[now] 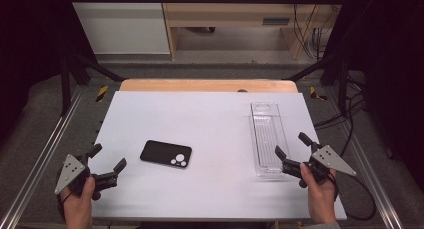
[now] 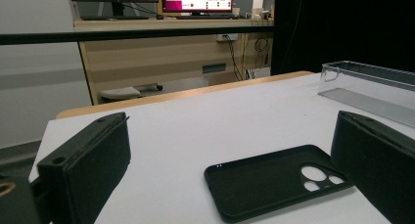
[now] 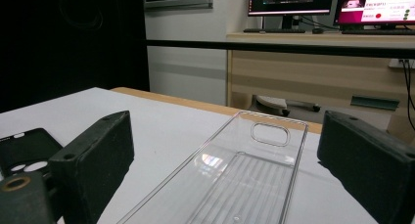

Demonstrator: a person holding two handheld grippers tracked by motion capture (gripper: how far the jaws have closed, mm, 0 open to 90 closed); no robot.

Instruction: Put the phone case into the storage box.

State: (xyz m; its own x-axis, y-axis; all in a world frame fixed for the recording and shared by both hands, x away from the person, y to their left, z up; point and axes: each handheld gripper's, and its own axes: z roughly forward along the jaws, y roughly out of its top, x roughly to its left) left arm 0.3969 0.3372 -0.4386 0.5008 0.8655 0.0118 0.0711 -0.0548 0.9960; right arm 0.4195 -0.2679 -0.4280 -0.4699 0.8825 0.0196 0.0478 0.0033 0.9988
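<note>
Both tongs, left (image 1: 106,164) and right (image 1: 292,150), are hanging spread, gripping nothing. Black phone case (image 1: 166,154) is lying flat: likely light, flexible; pinch its long edges. Clear tray (image 1: 268,139): probably rigid, slippery.

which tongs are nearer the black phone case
Left. The left tongs sit open just off the black phone case's near-left side; the right tongs are across the table, open at the clear tray's near end.
</note>
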